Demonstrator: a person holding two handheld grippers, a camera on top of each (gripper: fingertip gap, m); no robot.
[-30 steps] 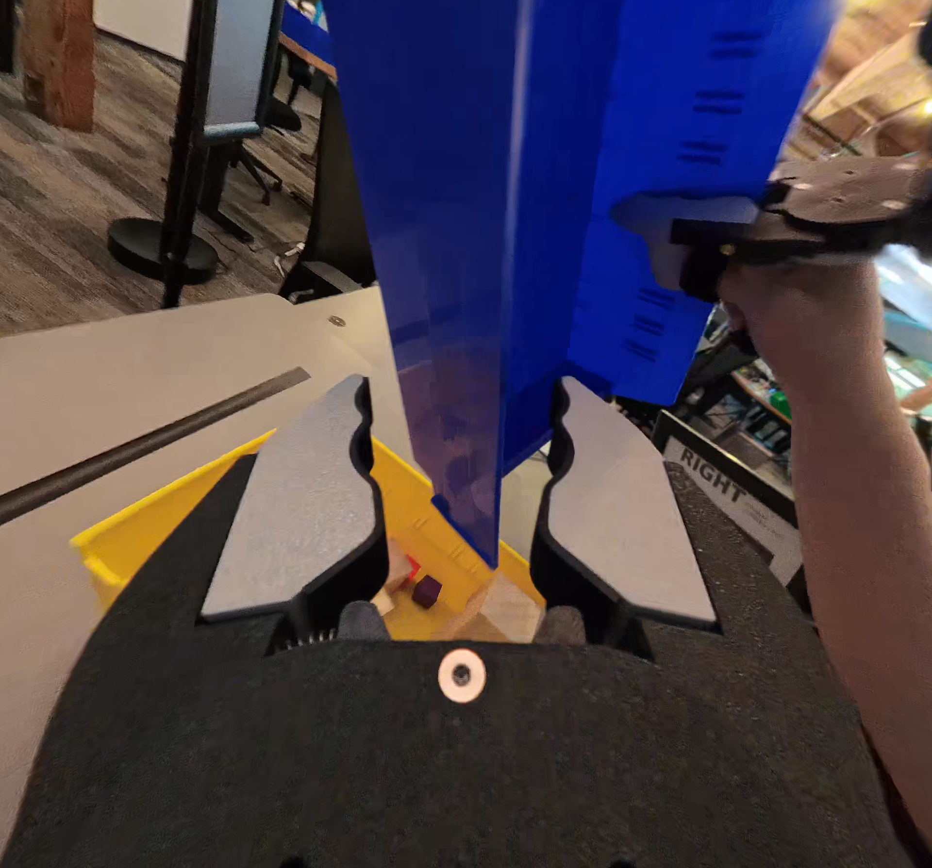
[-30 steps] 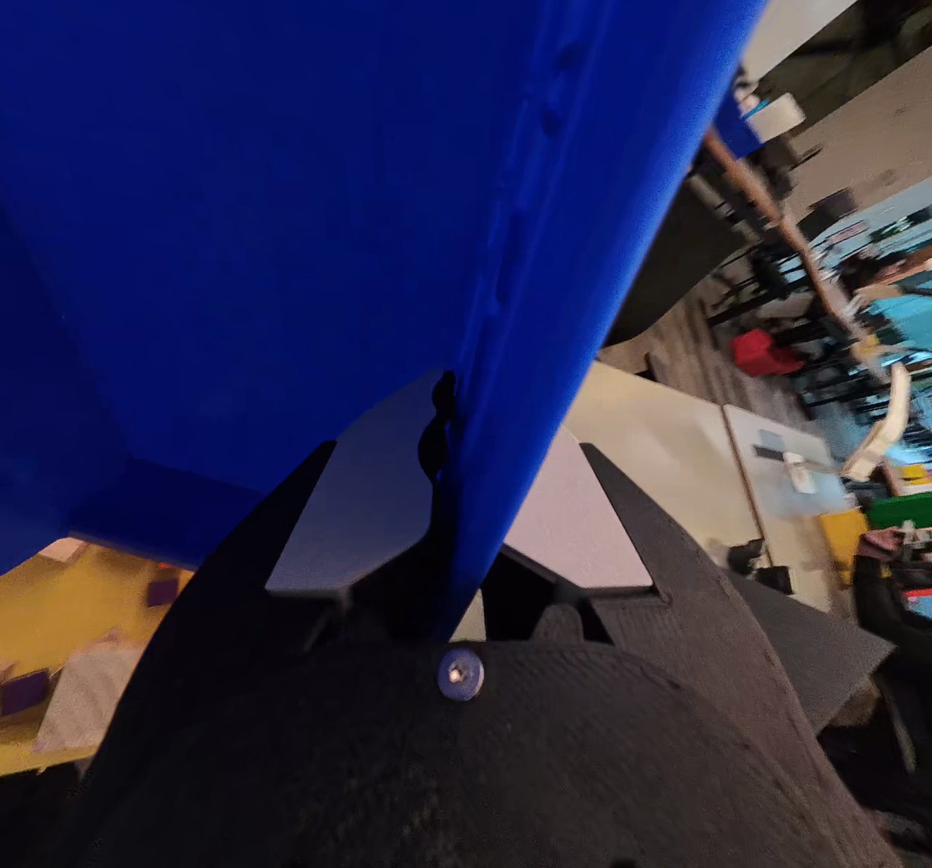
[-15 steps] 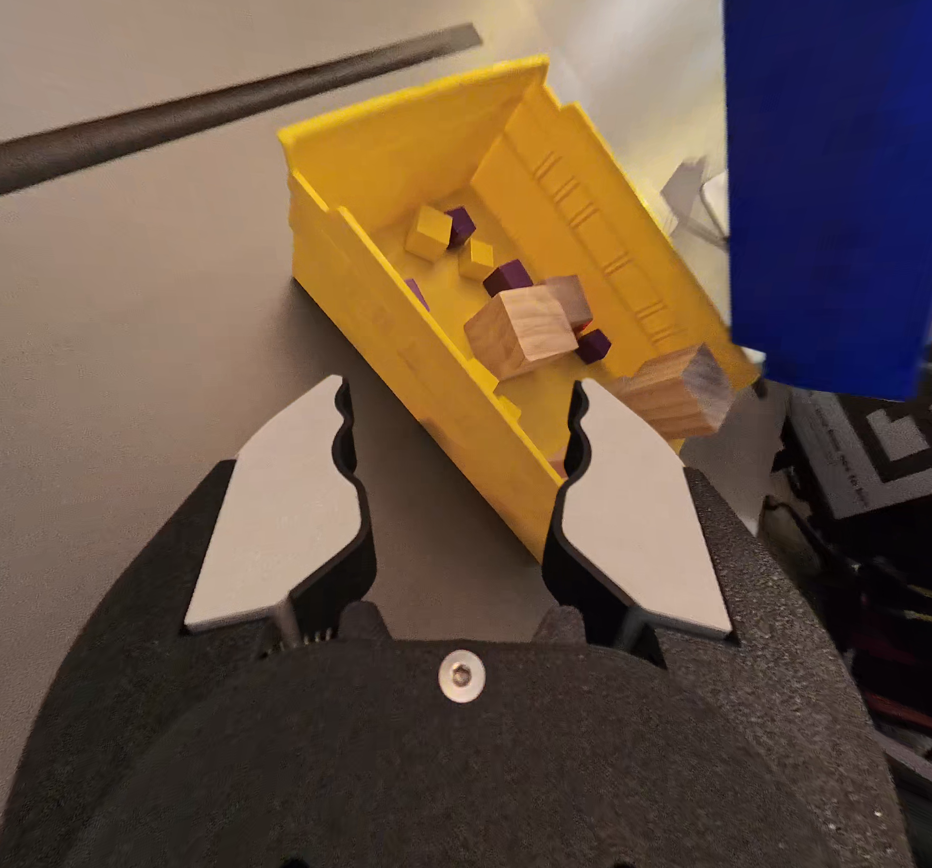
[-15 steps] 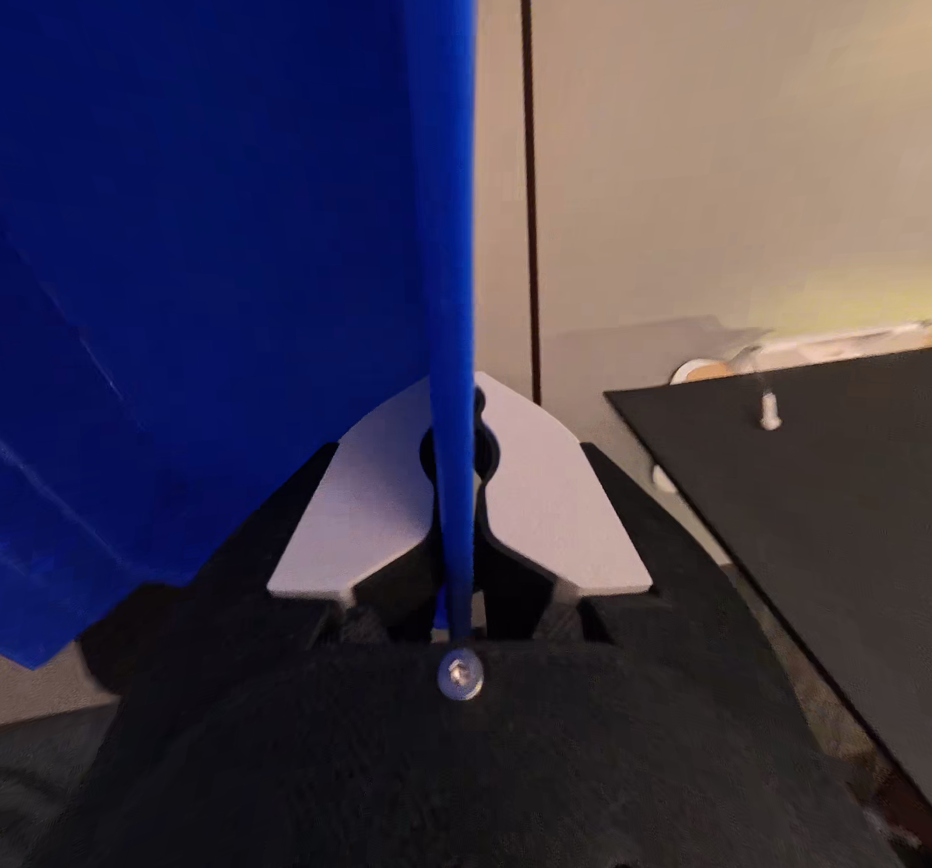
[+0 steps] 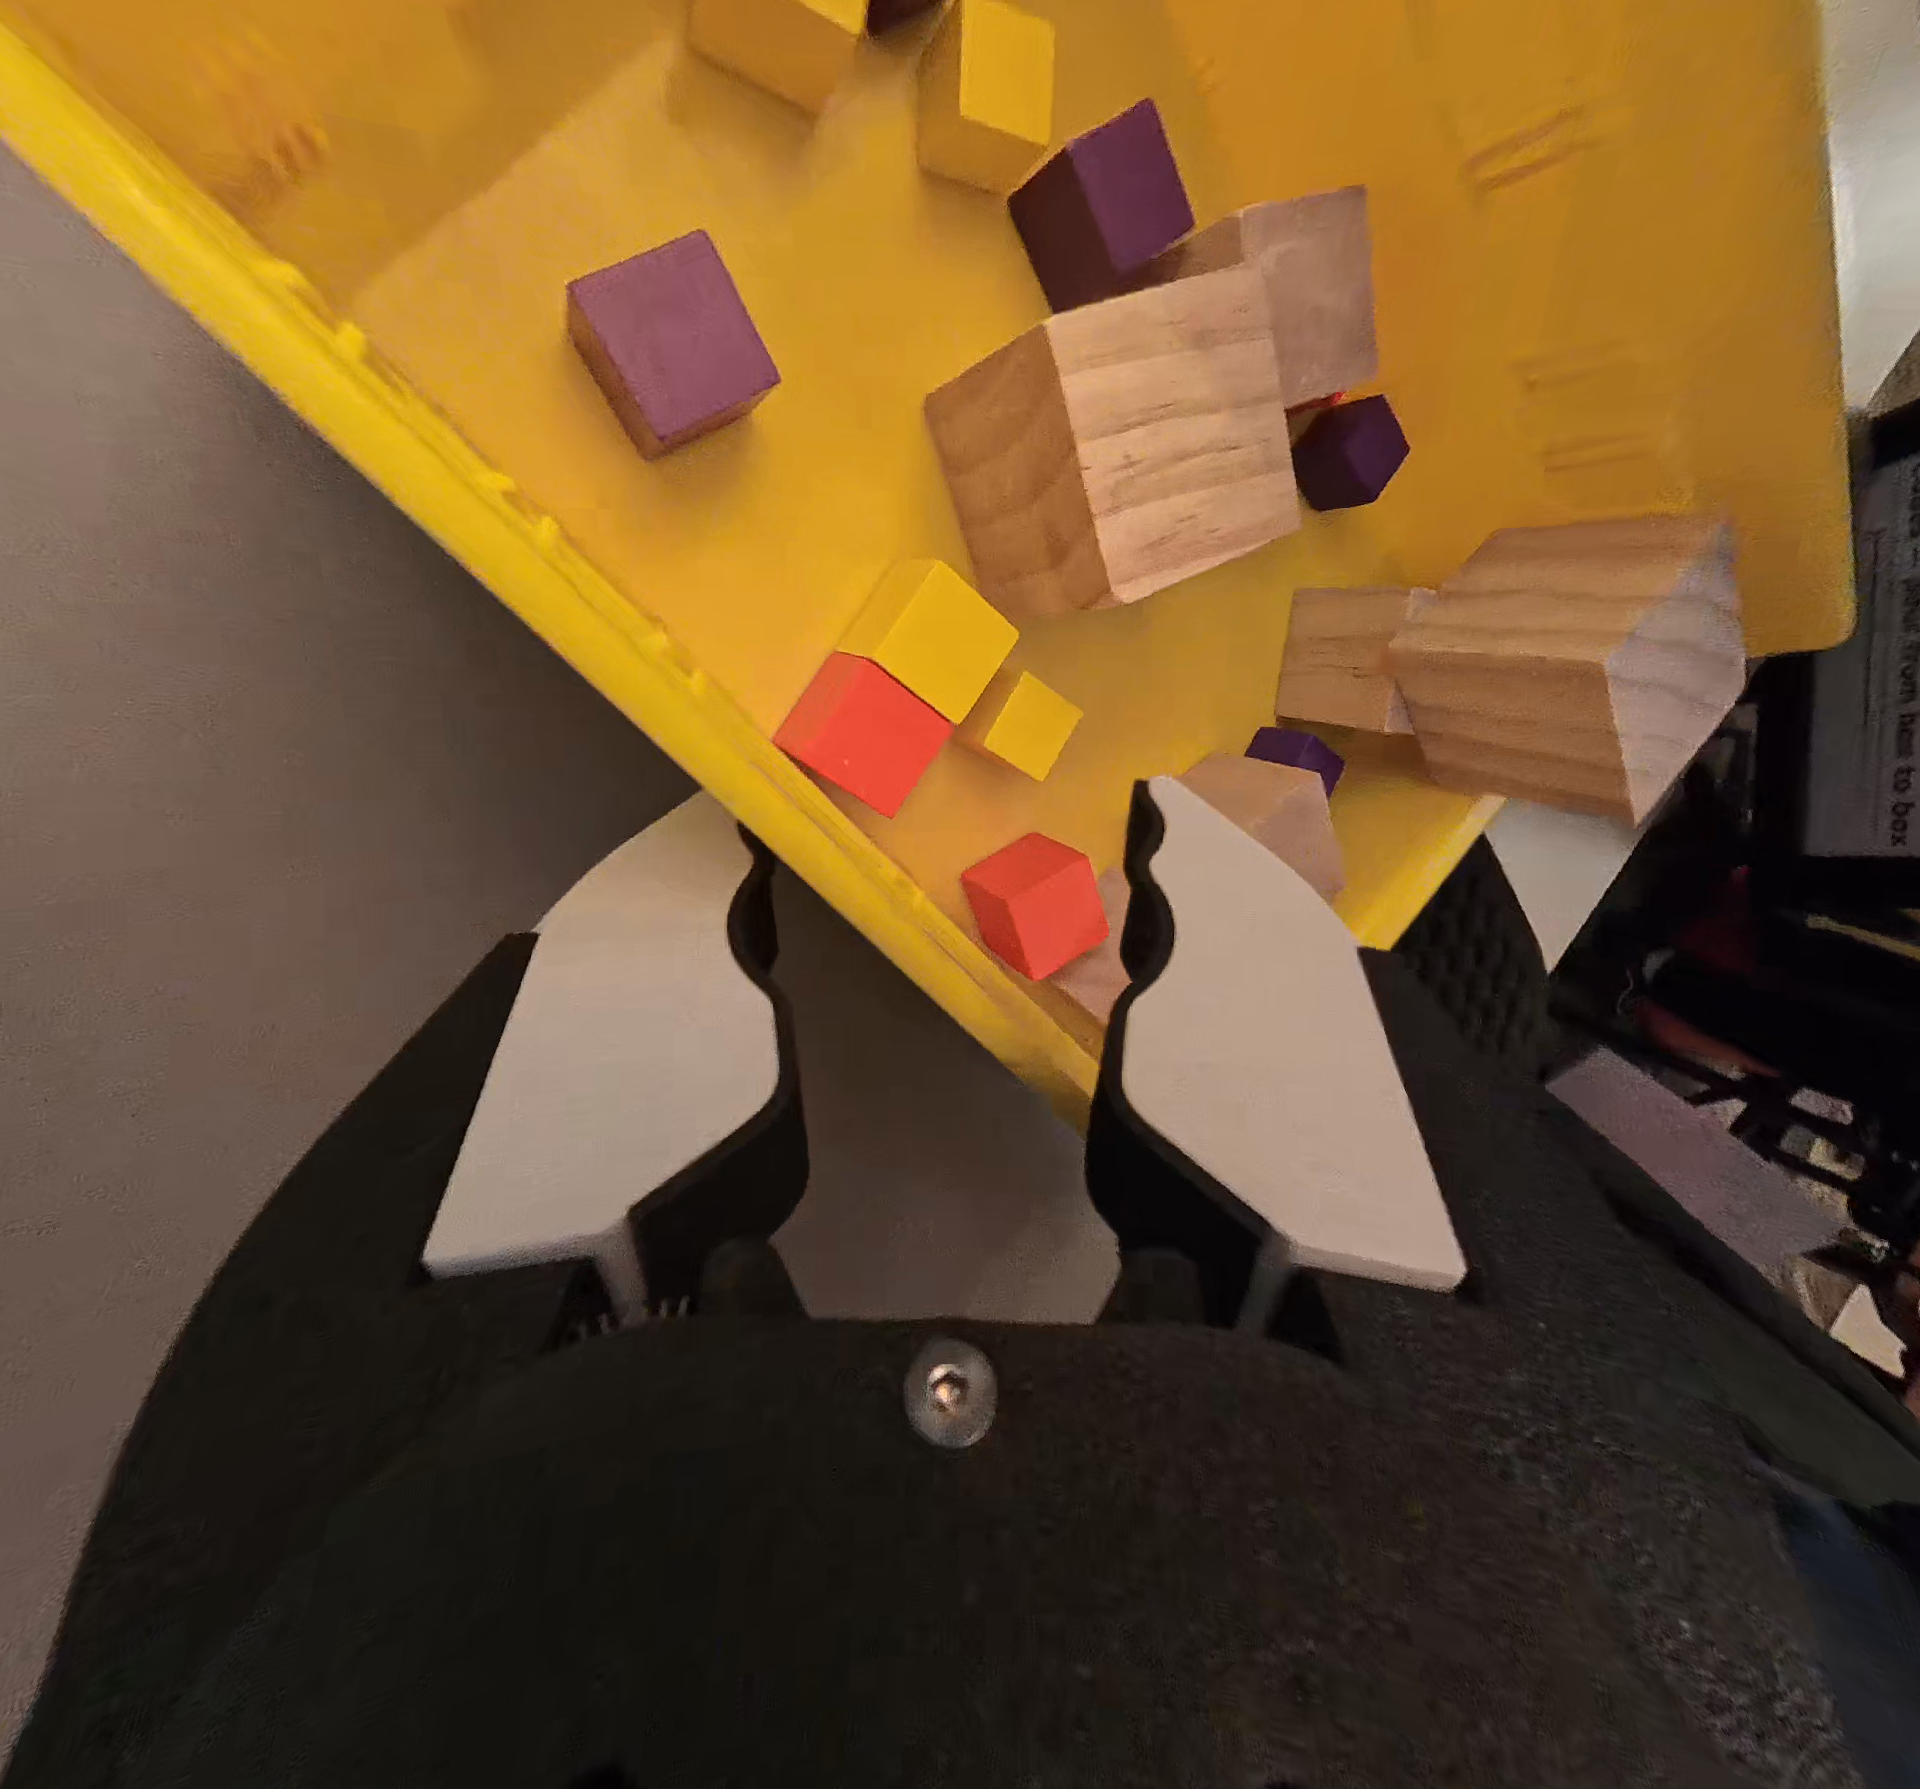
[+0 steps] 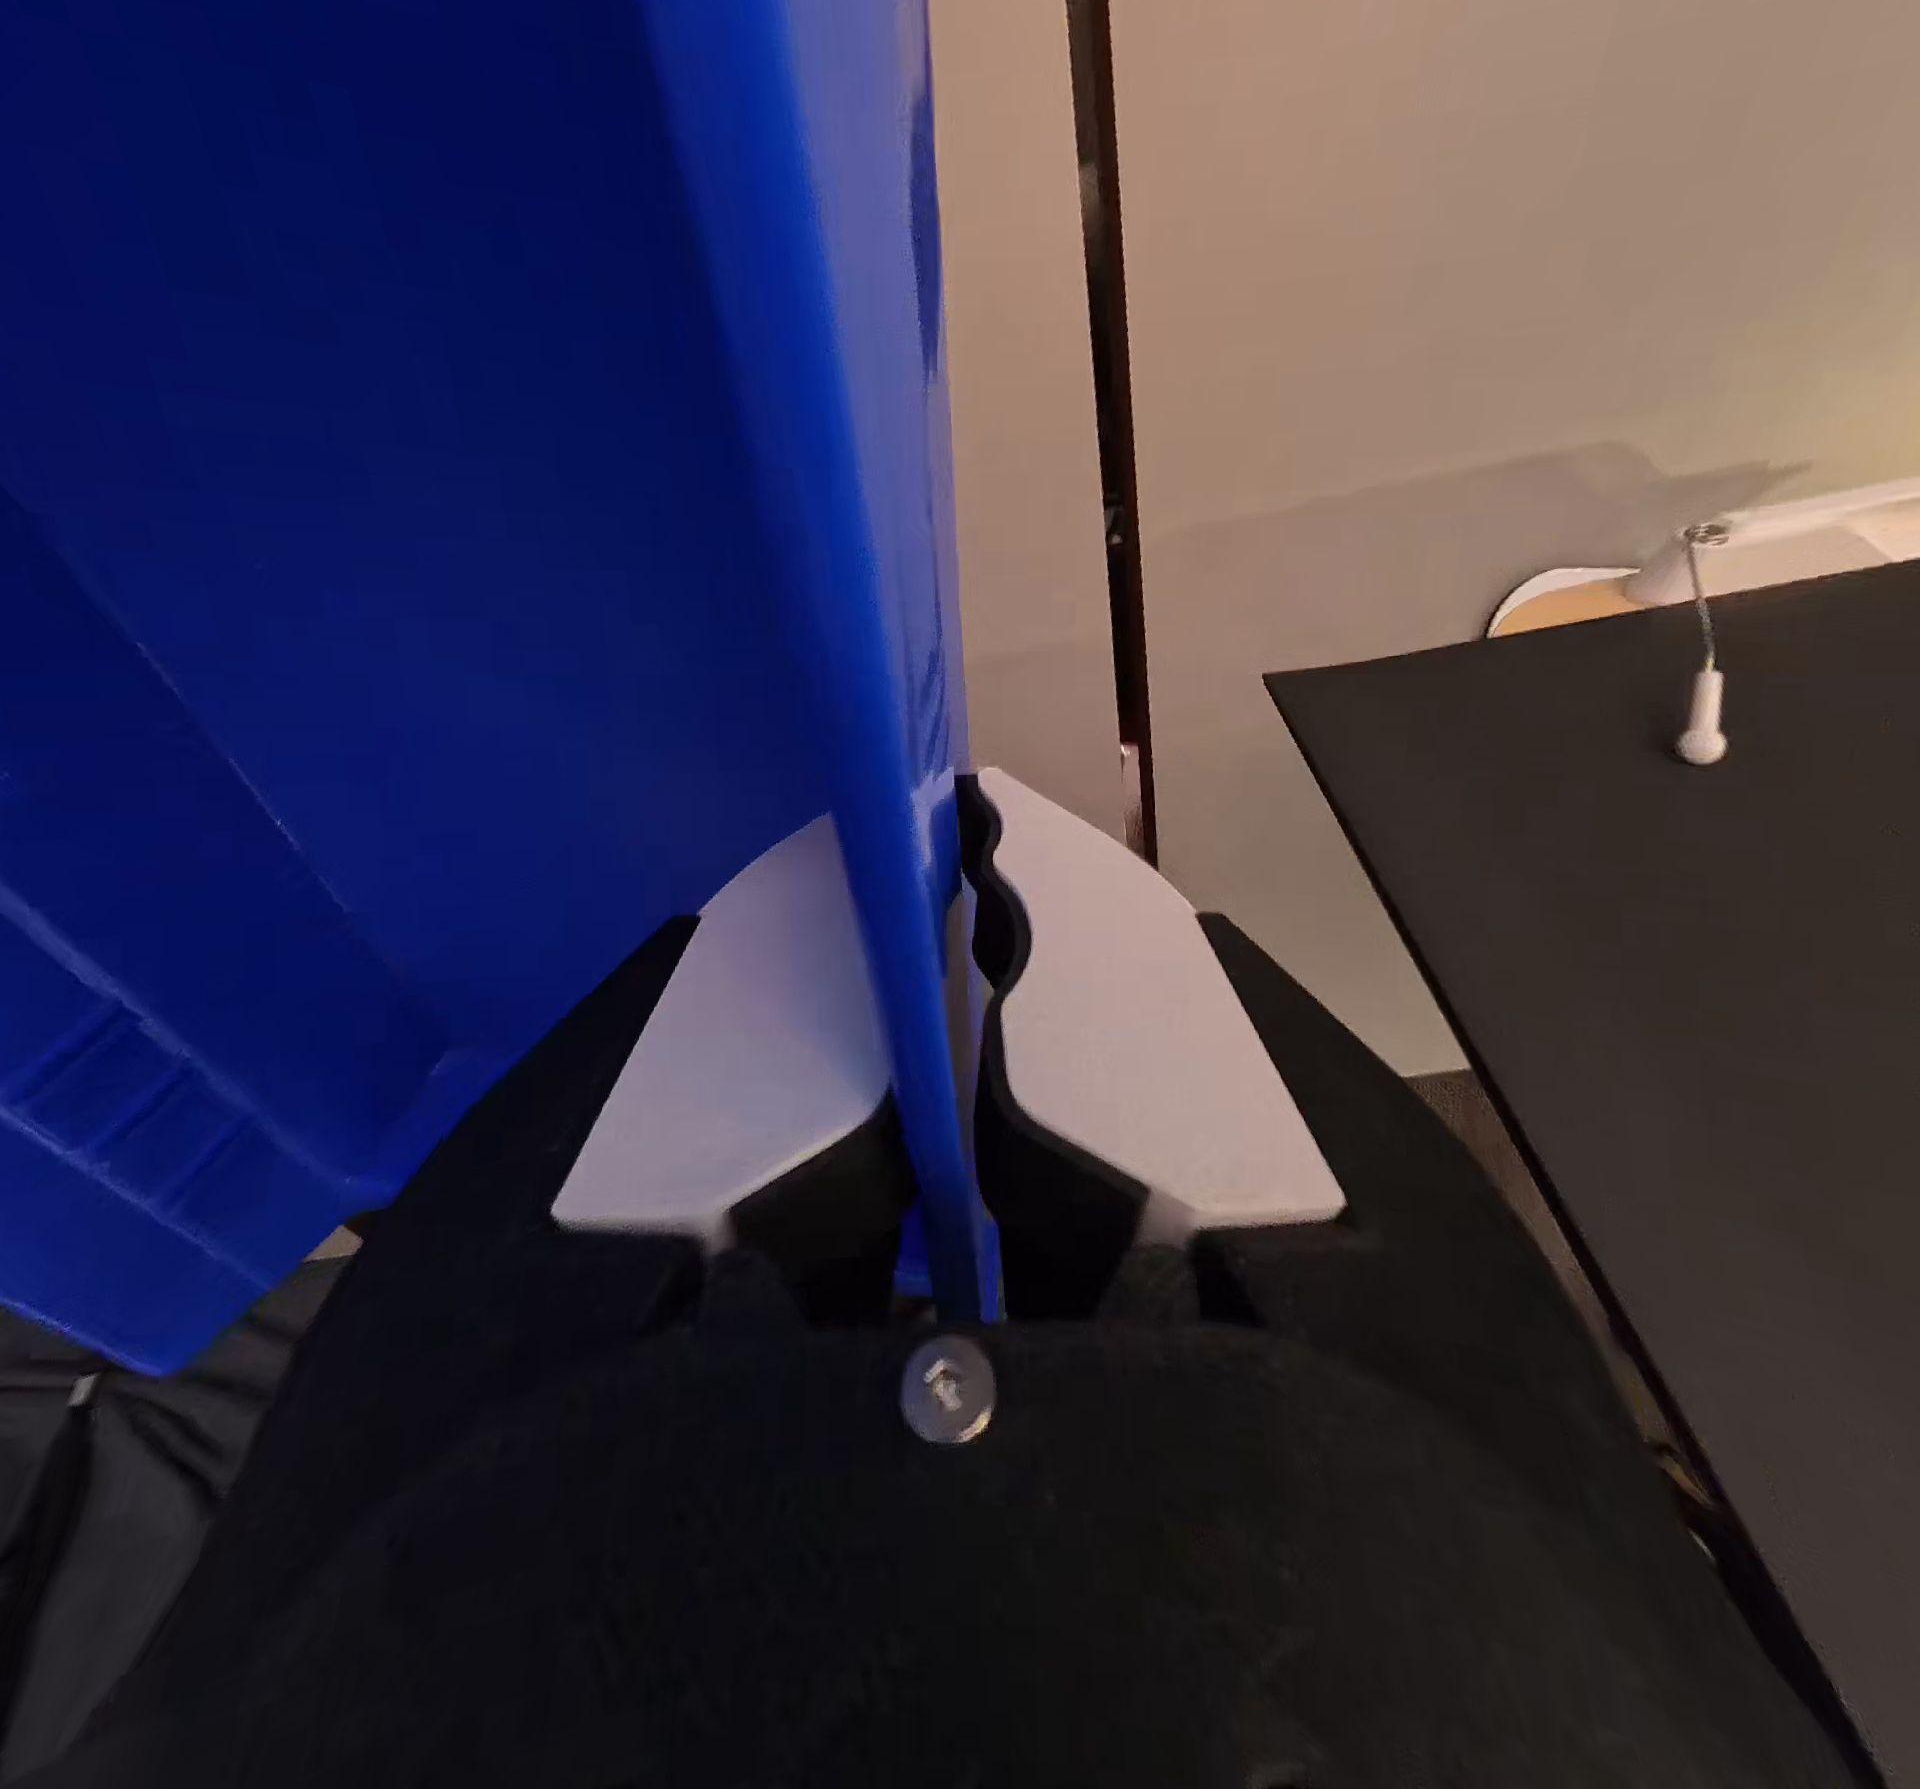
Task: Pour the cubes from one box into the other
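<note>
grey table [image 5: 208, 700] under yellow box [image 5: 416, 451] of cubes [image 5: 1122, 451] at 12 o'clock; left tongs [image 5: 940, 846] agape astride its wall, right tongs [image 6: 940, 866] clamping blue box [image 6: 416, 492].

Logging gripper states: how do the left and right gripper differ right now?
The left gripper is open, its fingers astride the yellow box's side wall without closing; the right gripper is shut on the blue box's wall. The yellow box holds cubes; no cubes show in the blue one. Both share the same build.
</note>
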